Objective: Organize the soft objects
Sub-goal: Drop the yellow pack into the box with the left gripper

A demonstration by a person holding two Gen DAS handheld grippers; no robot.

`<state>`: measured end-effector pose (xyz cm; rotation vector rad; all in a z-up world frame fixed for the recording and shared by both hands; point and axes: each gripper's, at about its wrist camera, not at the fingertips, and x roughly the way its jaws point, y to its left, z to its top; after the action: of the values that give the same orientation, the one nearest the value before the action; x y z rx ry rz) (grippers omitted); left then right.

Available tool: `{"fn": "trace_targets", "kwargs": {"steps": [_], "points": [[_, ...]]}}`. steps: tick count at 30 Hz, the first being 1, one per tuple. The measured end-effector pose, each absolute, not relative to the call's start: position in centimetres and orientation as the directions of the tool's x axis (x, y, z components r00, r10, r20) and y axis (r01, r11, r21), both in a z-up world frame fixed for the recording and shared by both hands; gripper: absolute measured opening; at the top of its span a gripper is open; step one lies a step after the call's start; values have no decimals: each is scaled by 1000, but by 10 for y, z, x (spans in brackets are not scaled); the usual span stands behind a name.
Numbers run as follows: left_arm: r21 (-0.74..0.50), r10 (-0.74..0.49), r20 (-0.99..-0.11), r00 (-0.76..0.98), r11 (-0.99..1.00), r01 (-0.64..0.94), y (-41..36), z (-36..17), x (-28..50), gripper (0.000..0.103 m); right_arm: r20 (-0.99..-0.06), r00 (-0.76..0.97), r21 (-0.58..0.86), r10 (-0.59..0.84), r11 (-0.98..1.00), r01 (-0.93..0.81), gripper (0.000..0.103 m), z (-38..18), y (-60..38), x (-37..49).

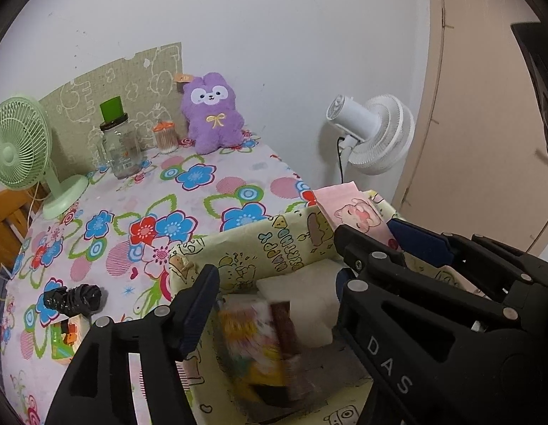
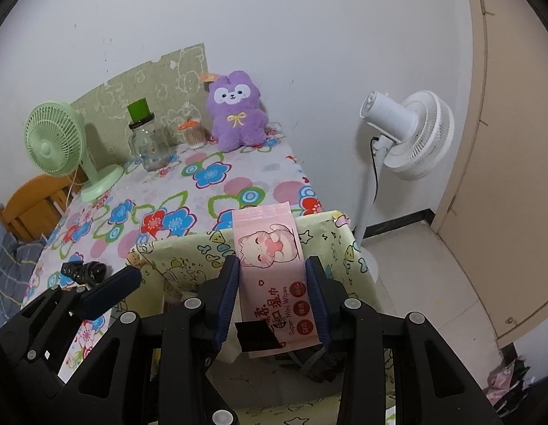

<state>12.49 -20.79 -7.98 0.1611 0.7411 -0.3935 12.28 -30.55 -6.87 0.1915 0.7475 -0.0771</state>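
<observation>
My right gripper [image 2: 272,276] is shut on a pink pack of wet wipes [image 2: 274,265] and holds it above the yellow cartoon-print storage box [image 2: 189,255]. The pack also shows in the left wrist view [image 1: 355,212]. My left gripper [image 1: 277,265] is open over the box [image 1: 274,241]. Under it a colourful packet [image 1: 256,347], blurred, lies in the box beside a white foam block [image 1: 302,301]. A purple plush toy [image 1: 212,113] sits at the back of the floral table against the wall, and shows in the right wrist view [image 2: 236,111].
On the table [image 1: 150,205] stand a green desk fan [image 1: 18,148], a glass jar with a green lid [image 1: 119,141], a cotton swab holder [image 1: 166,136] and a black crumpled object [image 1: 73,299]. A white floor fan [image 2: 408,134] stands to the right by the door.
</observation>
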Motion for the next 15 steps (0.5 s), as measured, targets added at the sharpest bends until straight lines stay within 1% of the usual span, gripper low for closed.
{"fn": "trace_targets", "kwargs": {"steps": [1, 2, 4, 15], "points": [[9, -287, -689, 665, 915, 403, -208, -81, 126, 72, -685, 729, 147, 2, 980, 136, 41, -70, -306, 124], [6, -288, -698, 656, 913, 407, -208, -82, 127, 76, -687, 727, 150, 5, 979, 135, 41, -71, -306, 124], [7, -282, -709, 646, 913, 407, -208, -83, 129, 78, -694, 720, 165, 25, 978, 125, 41, -74, -306, 127], [18, -260, -734, 627, 916, 400, -204, -89, 135, 79, -714, 697, 195, 59, 974, 118, 43, -84, -302, 135]]}}
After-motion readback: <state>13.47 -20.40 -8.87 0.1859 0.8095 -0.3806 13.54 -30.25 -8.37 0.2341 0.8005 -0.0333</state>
